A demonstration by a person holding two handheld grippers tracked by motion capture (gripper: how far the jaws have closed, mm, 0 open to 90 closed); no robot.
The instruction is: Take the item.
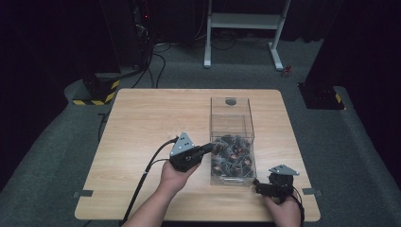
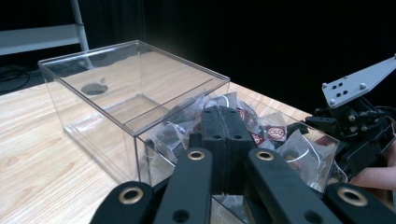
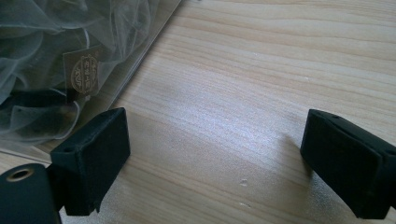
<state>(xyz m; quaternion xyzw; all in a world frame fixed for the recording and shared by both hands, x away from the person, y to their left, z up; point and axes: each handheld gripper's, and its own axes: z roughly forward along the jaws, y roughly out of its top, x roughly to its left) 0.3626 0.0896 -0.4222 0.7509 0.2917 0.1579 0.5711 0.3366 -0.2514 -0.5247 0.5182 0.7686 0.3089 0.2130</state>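
Here the pale wooden worktop (image 1: 142,123) sits on grey carpet in a dark room, a white frame (image 1: 243,28) beyond its far edge. The clear box (image 1: 231,118) stands right of centre, its near half piled with sachets (image 1: 231,156). My left gripper (image 1: 208,149) has its jaws pressed together with nothing between them, tips at the box's left wall over the sachets. My right gripper (image 3: 215,158), jaws wide and empty, rests low beside the box's near corner. Its own view shows a sachet's gold label (image 3: 86,72) through the wall.
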